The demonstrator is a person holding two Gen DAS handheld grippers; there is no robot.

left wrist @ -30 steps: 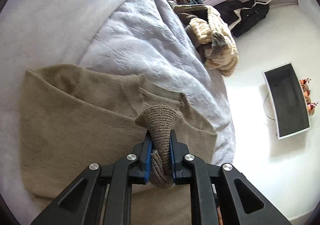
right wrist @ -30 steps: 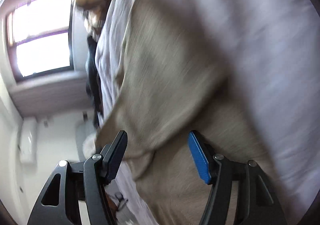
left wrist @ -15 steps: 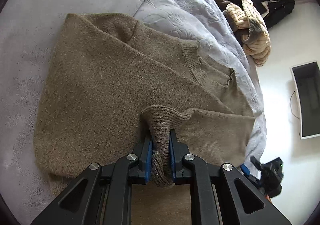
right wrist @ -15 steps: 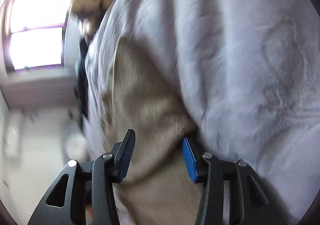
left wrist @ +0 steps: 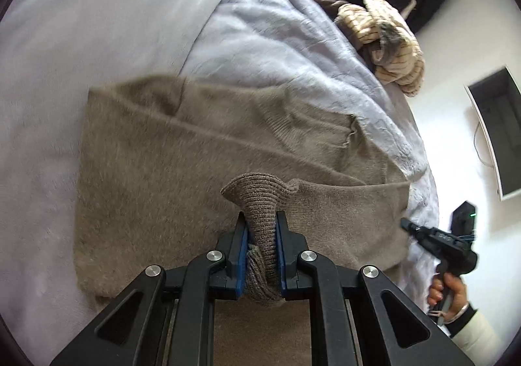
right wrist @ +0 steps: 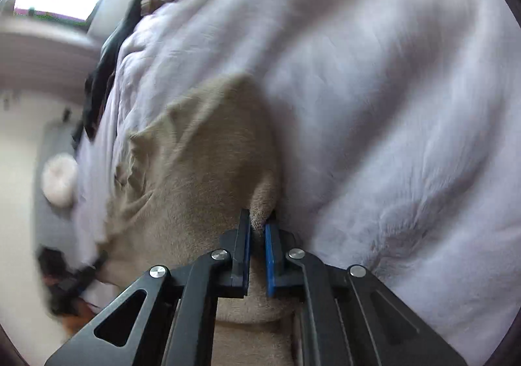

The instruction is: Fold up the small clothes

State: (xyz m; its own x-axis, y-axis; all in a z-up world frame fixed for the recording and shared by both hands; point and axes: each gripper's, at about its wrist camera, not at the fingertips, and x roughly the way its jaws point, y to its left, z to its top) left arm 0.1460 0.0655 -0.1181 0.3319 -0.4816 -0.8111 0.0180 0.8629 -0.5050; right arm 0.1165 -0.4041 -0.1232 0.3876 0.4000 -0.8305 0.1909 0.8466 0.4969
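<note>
Your left tool point(left wrist: 260, 236) pinched the brown sweater point(left wrist: 202, 164) cuff; your right tool point(right wrist: 258, 229) pinched its edge (frame blurred). Sweater lay folded on the lavender bed point(left wrist: 81, 24).

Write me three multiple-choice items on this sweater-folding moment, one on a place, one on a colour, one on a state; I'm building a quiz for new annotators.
1. Where does the pile of striped cream clothes lie?
A. On the far edge of the bed
B. Under the sweater
C. Between the left gripper's pads

2. What colour is the sweater being folded?
A. Black
B. Taupe brown
C. Red

3. What is the left gripper doing?
A. Hanging open above the bed
B. Shut on the sweater's ribbed cuff
C. Shut on the blanket

Answers:
1 A: the striped clothes sit at the edge of the lilac blanket, beyond the sweater.
2 B: the sweater is taupe brown all over.
3 B: the left gripper has the ribbed cuff pinched between its blue pads.
</note>
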